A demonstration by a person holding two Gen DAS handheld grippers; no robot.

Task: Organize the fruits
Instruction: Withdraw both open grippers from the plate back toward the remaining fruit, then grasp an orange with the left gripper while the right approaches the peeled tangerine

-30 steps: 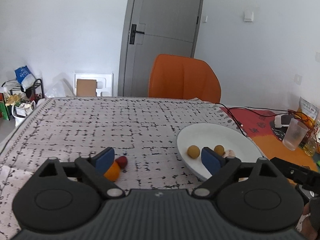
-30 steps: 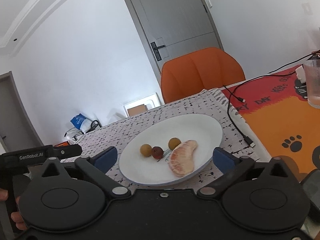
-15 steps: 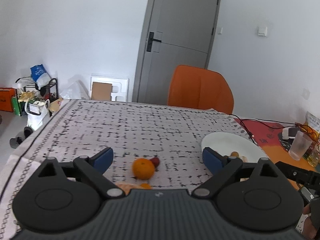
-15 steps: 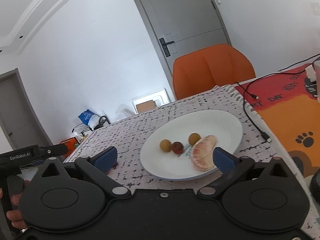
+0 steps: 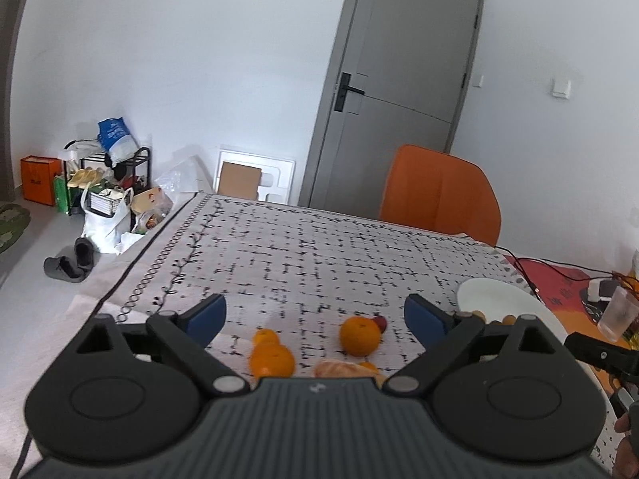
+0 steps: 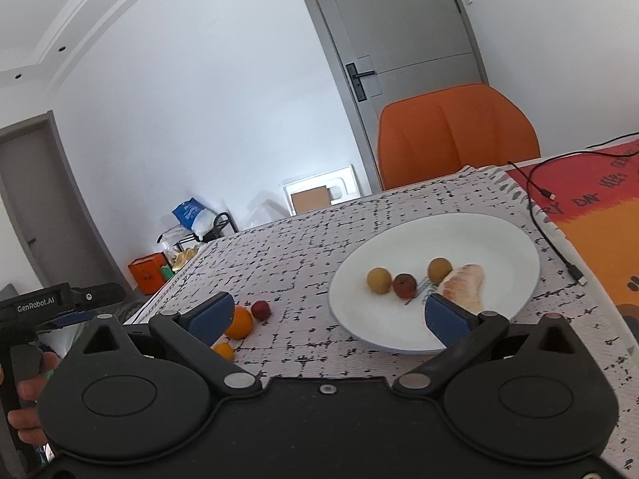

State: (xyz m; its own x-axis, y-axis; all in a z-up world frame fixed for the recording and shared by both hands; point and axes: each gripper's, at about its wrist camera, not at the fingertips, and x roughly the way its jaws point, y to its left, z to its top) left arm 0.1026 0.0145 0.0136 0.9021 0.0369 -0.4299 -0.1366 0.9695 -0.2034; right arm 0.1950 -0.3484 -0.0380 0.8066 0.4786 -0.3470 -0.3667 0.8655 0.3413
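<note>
Plate (image 6: 499,235) holding two longans (image 6: 379,279), pomelo segment (image 6: 463,287) (peeled)

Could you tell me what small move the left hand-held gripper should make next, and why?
Probably lower the open left hand-held gripper over the orange and close. The orange lies loose on the tablecloth between its fingers, while the plate has room.

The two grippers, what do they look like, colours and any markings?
Both are matte black plastic with round pivot discs, silver screw heads and angled arms ending in blue pads: left gripper, right gripper. The left one's body, seen from the right wrist view, carries white "GenRobot.AI" lettering.
</note>
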